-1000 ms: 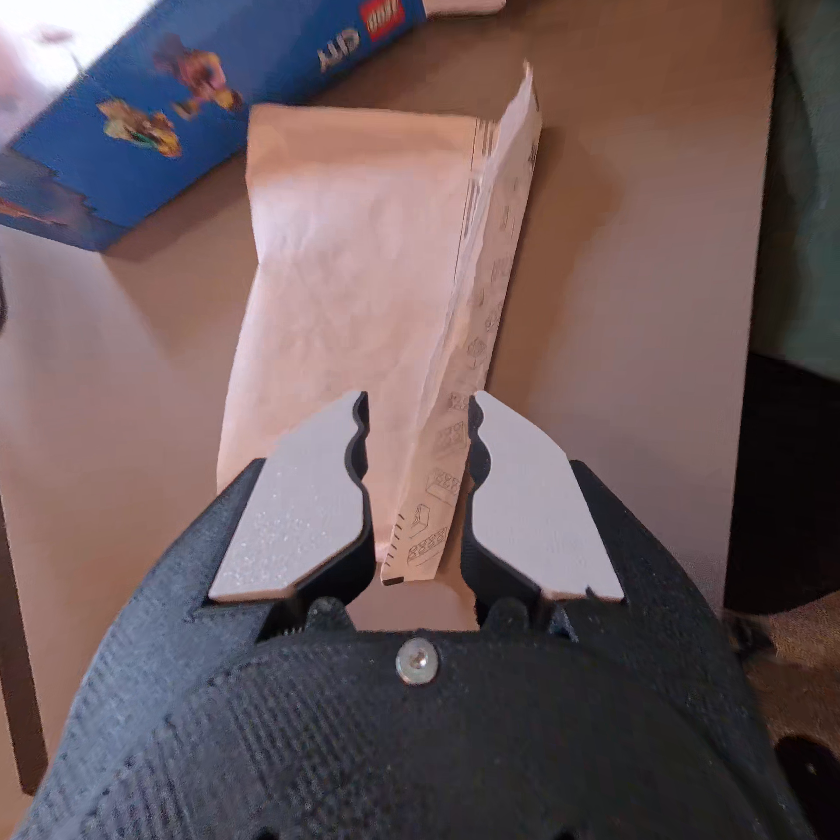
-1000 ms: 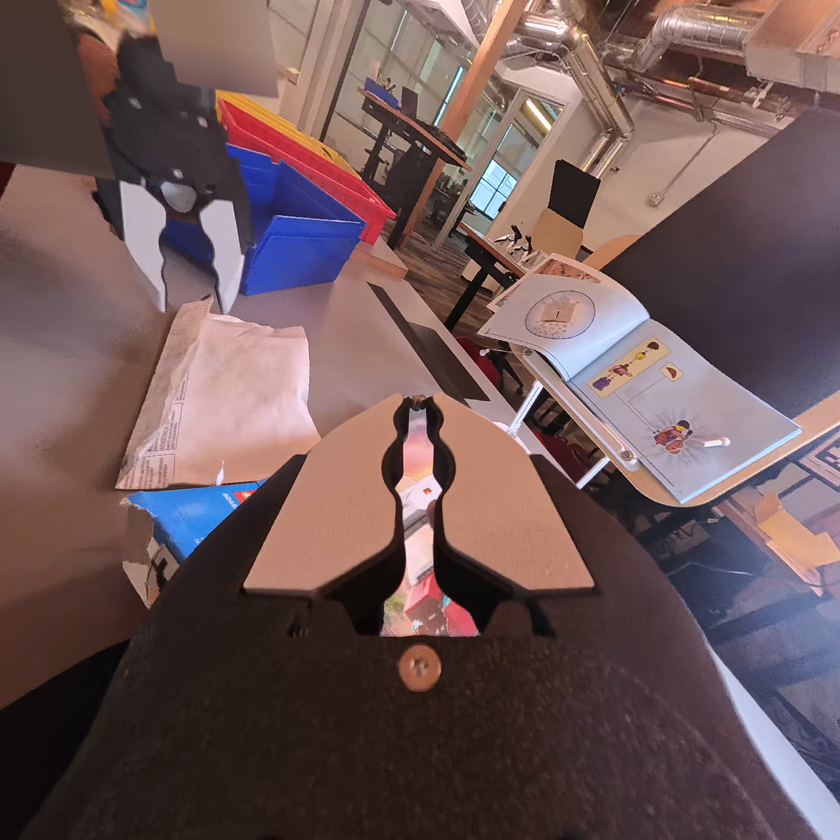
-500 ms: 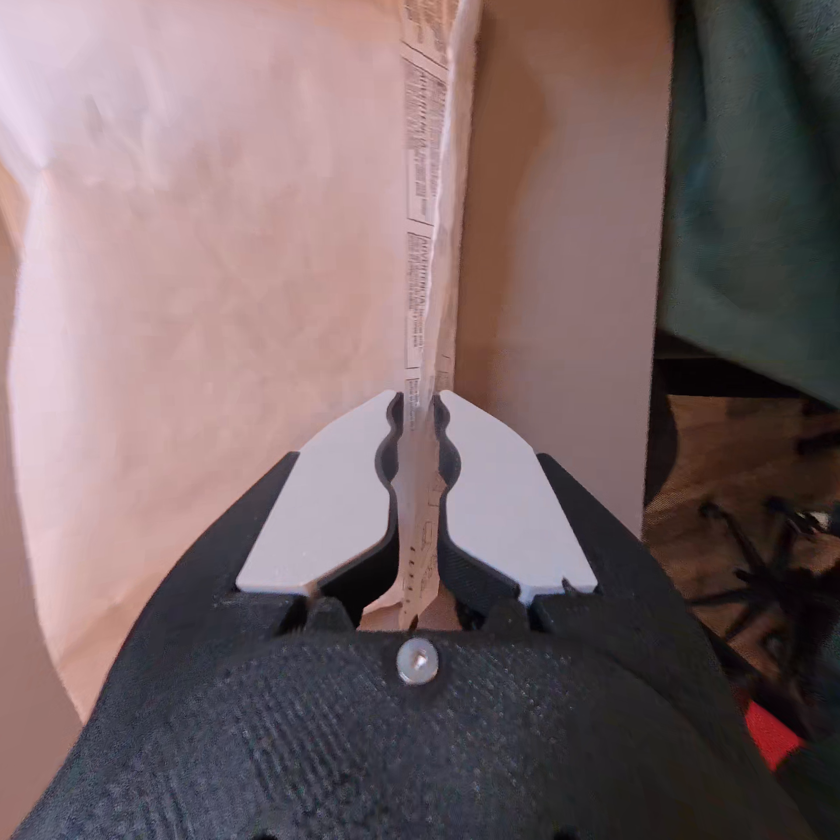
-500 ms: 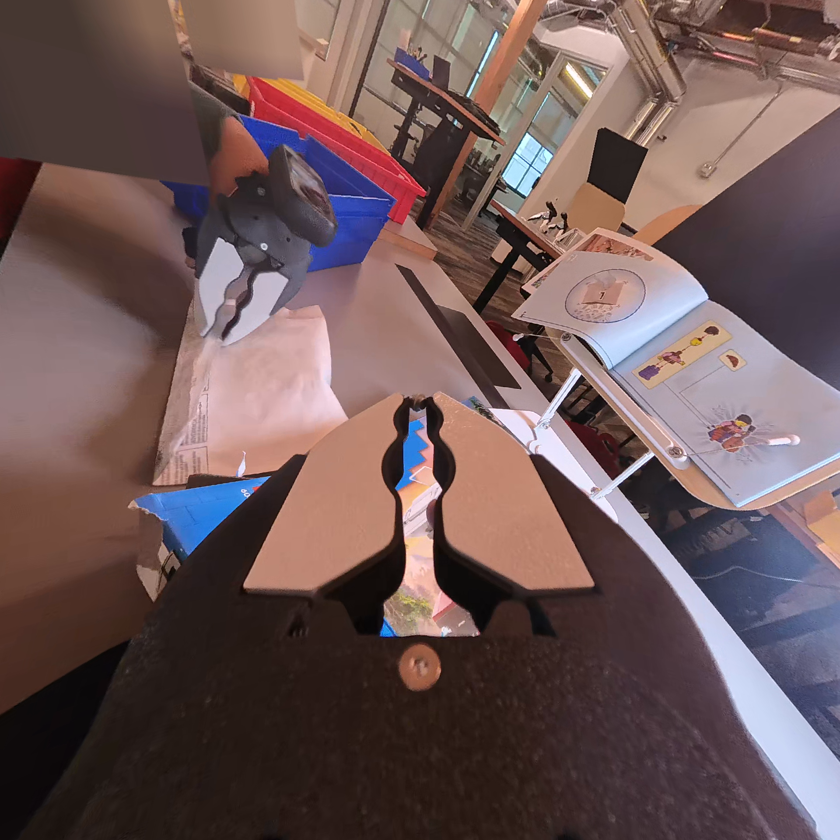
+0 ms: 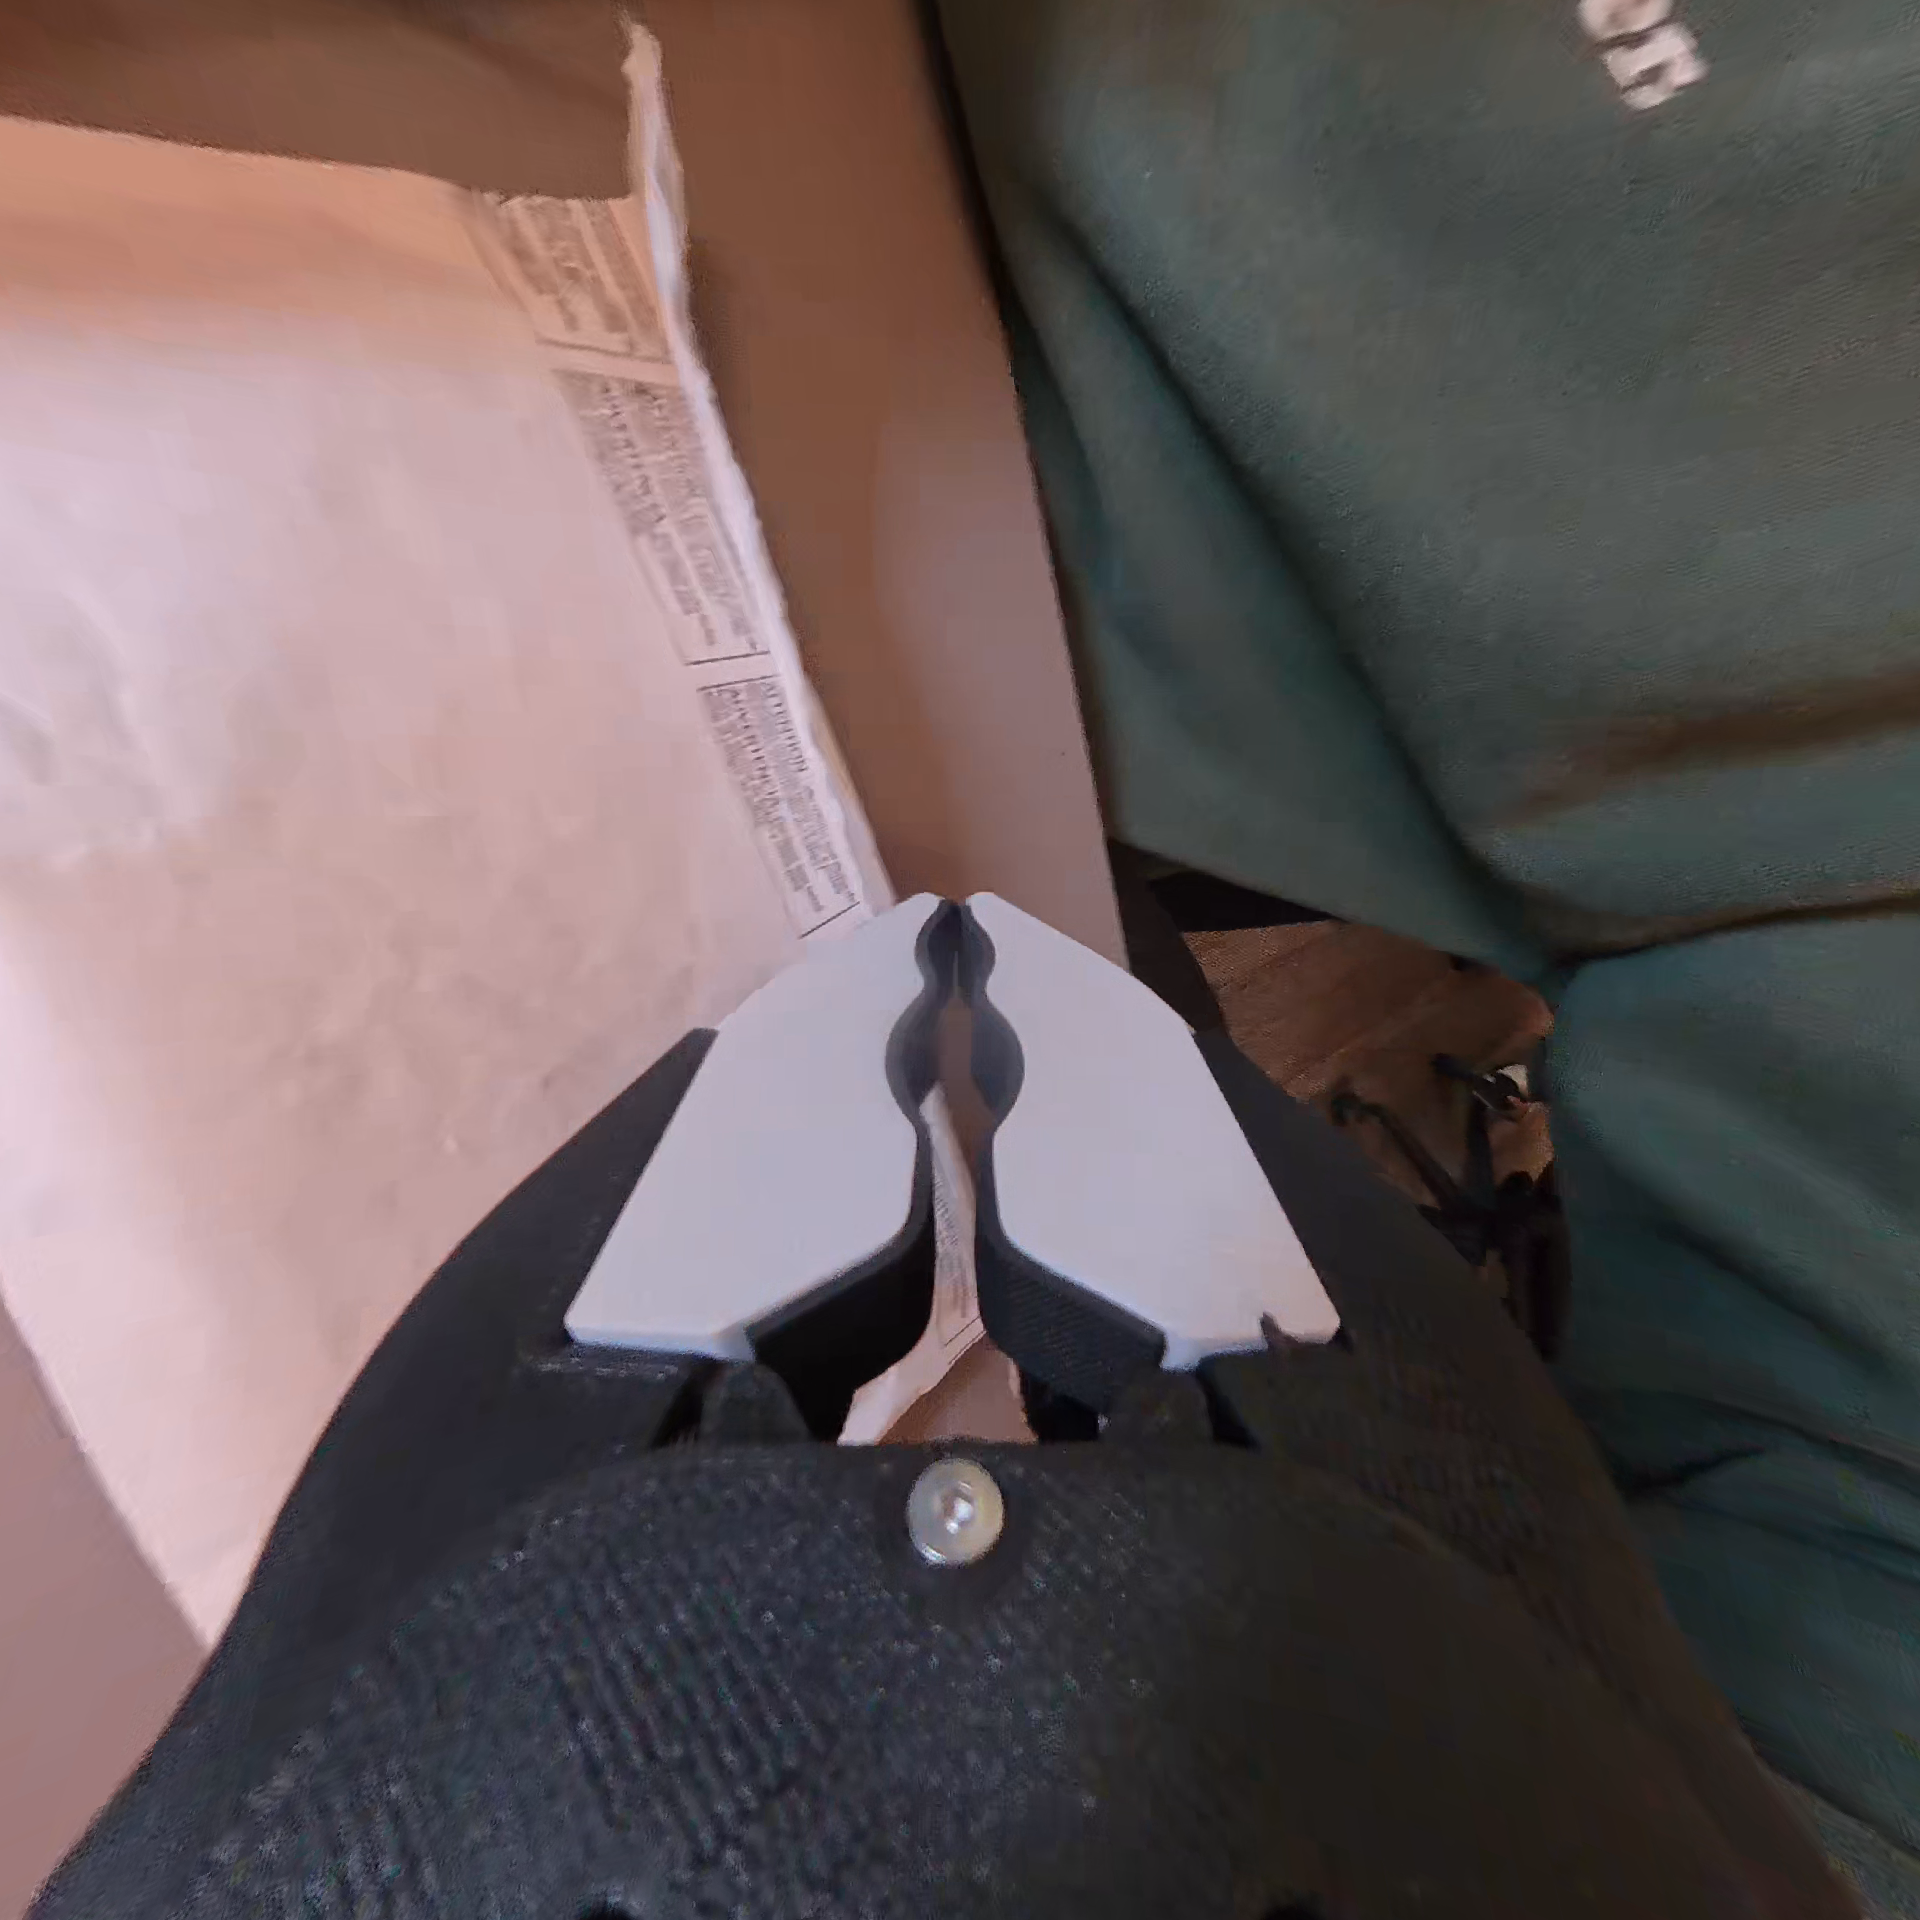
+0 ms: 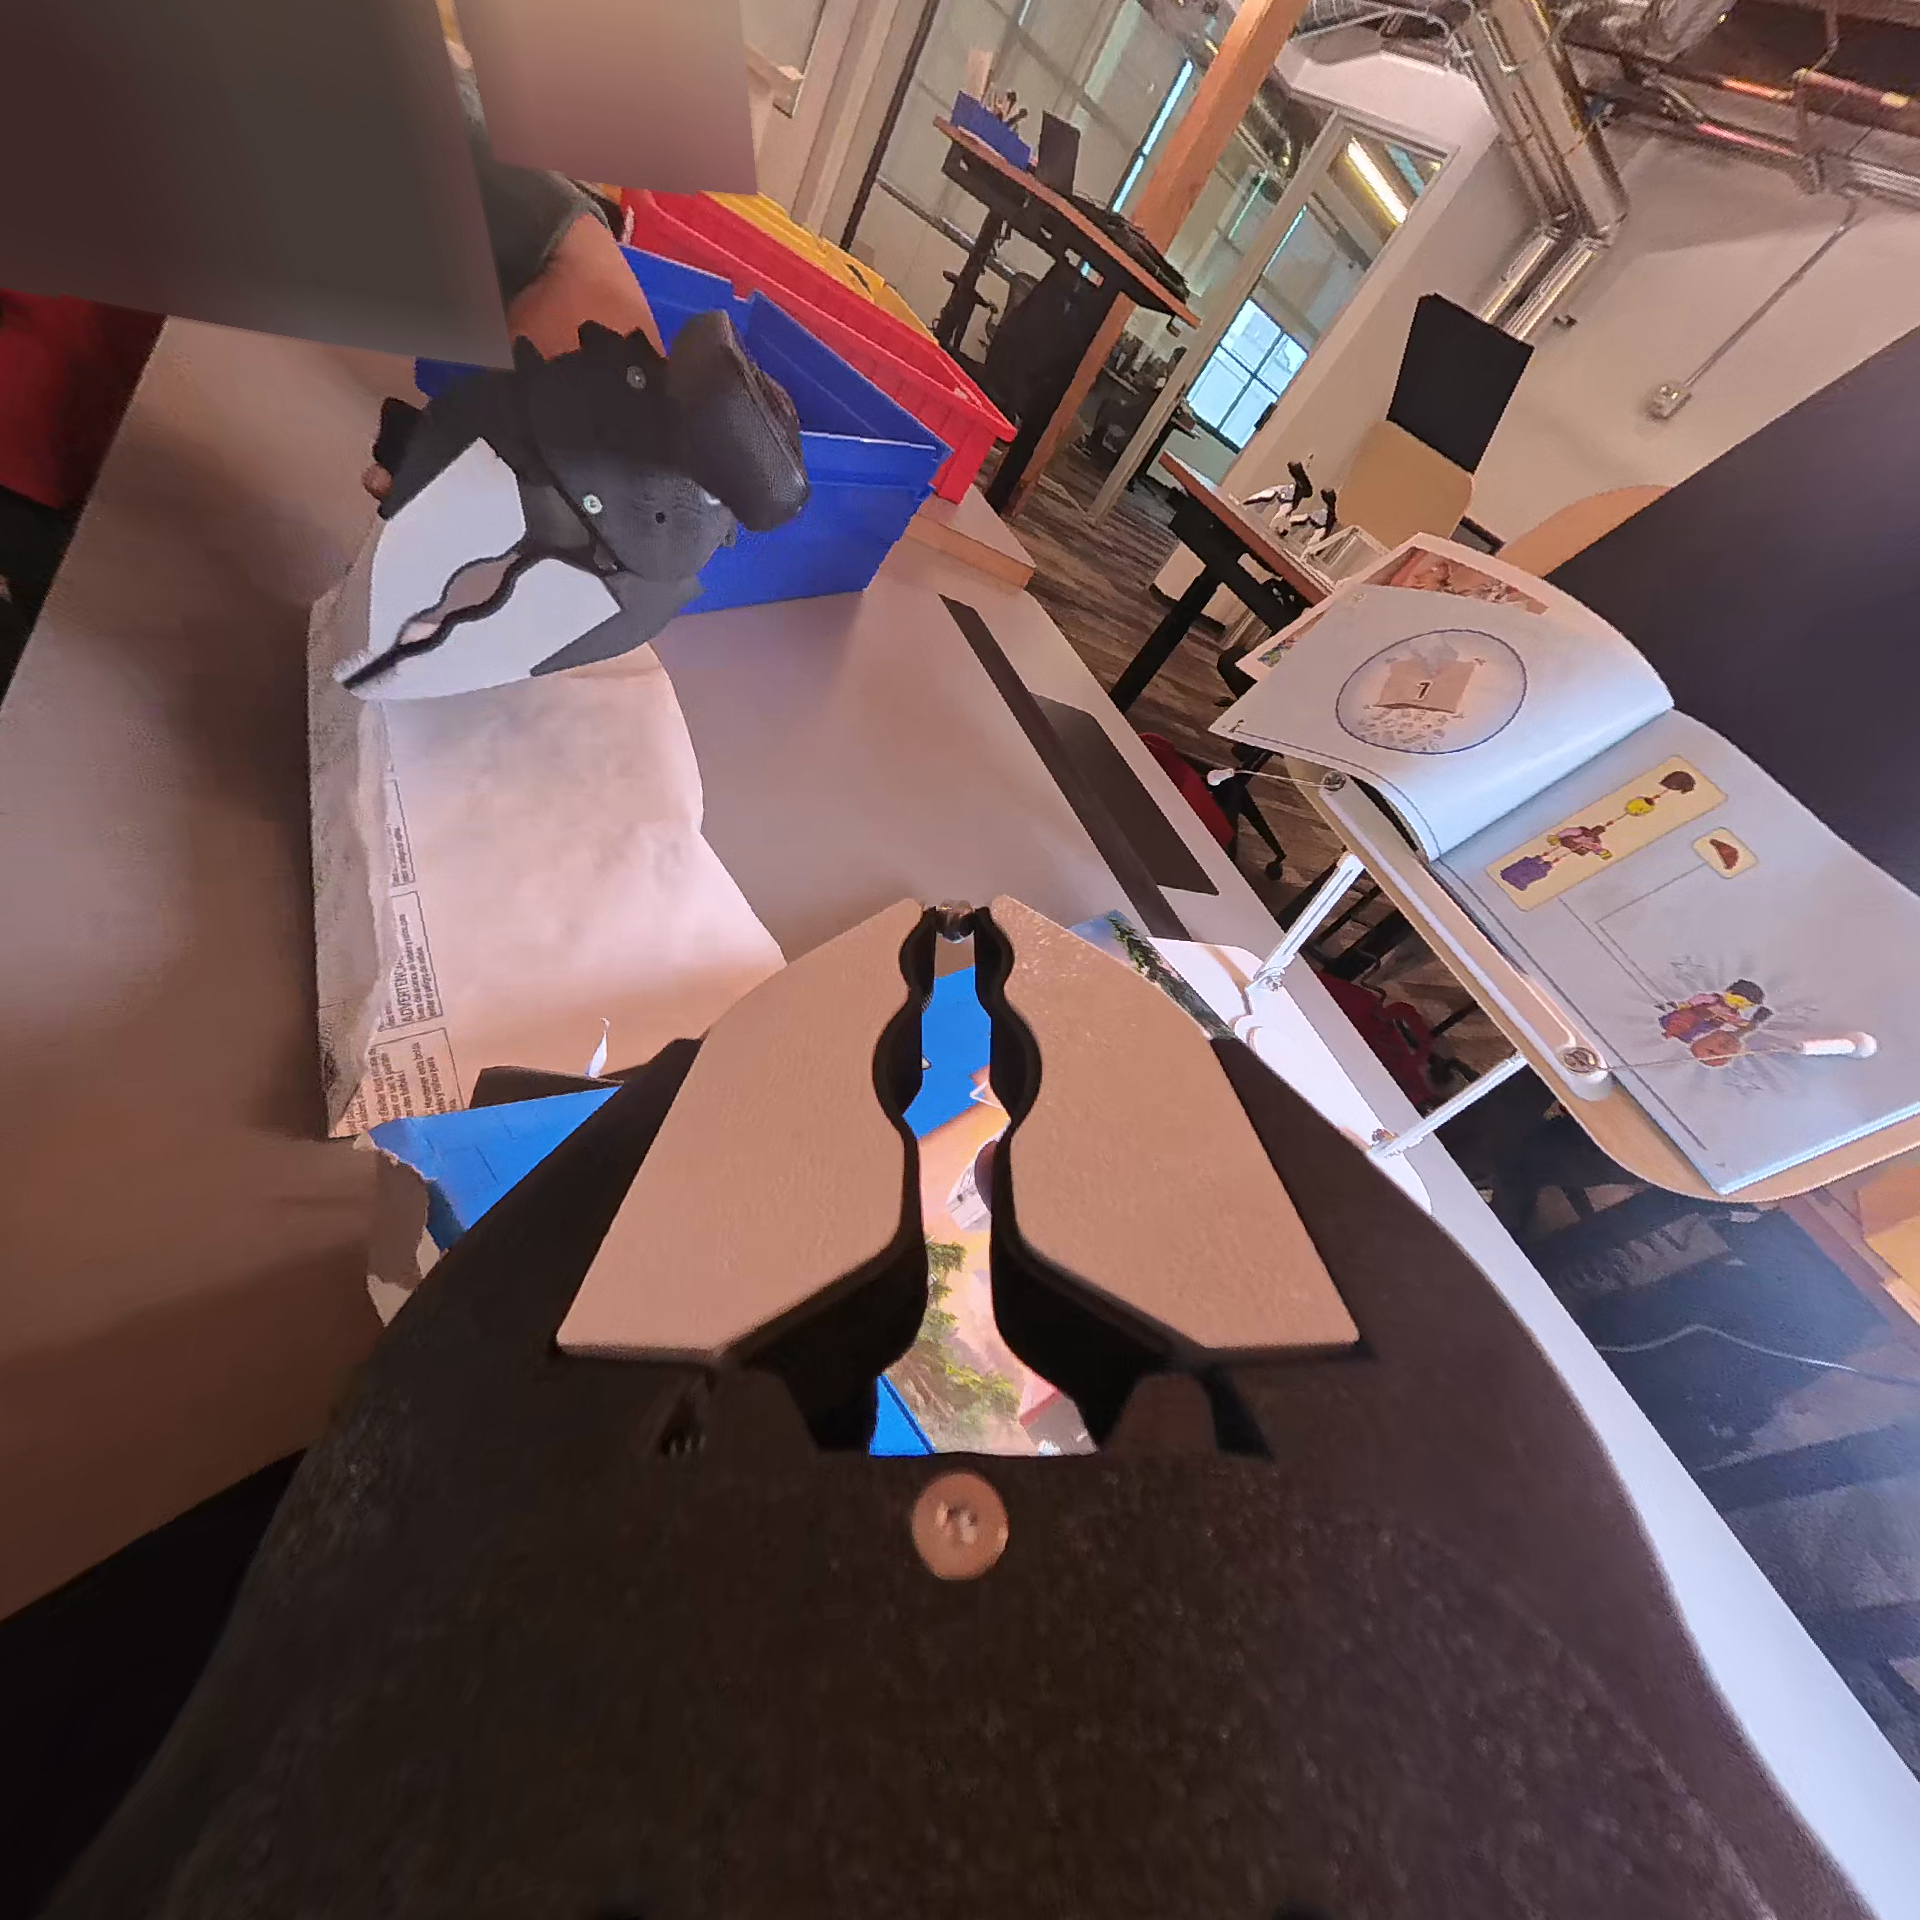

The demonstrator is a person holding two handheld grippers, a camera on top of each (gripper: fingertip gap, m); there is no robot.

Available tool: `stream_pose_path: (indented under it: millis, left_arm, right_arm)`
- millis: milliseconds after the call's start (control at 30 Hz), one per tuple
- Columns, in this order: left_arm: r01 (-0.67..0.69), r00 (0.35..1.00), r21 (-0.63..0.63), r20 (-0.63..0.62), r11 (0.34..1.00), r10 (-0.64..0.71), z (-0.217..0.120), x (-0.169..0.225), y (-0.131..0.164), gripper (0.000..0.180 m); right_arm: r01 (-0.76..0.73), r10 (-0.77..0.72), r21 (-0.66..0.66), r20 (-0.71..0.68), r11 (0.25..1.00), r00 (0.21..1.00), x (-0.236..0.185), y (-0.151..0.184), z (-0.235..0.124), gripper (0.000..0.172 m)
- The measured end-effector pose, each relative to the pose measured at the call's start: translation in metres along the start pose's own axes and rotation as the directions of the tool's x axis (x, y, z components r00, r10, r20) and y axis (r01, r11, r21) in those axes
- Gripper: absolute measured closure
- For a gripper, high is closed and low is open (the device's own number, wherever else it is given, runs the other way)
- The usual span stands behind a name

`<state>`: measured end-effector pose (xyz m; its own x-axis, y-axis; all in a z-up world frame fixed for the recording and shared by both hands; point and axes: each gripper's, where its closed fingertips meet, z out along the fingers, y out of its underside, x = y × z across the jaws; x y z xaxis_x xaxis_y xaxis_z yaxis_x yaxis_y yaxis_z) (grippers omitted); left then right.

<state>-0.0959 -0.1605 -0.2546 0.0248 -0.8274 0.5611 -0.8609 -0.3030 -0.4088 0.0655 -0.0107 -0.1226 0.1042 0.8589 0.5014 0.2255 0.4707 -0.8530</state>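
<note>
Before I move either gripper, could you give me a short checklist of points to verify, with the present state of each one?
1. Left gripper shut on the printed edge of the paper bag: ok, the edge runs between its fingers.
2. Rest of the bag lying on the table: ok.
3. Right gripper closed on a small grey item at its tips: ok. What the item is: cannot tell.
4. Blue box lies under the right gripper, away from the left one: ok.
5. The two grippers are well apart: ok.
6. Bag contents: cannot tell.
</note>
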Motion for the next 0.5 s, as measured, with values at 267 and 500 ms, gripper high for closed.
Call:
stream_pose_path:
  millis: [267, 500]
  left_arm:
    - [-0.008, 0.977, 0.005, 0.215, 1.0, 0.006, 0.002, -0.029, 0.0, 0.159]
    - [0.02, 0.969, -0.112, 0.248, 0.993, 0.008, 0.011, -0.034, 0.015, 0.169]
  right_arm:
    - [0.001, -0.001, -0.003, 0.017, 1.0, 1.0, -0.005, 0.001, 0.002, 0.165]
    - [0.005, -0.005, -0.011, 0.022, 1.0, 1.0, -0.007, 0.002, 0.002, 0.165]
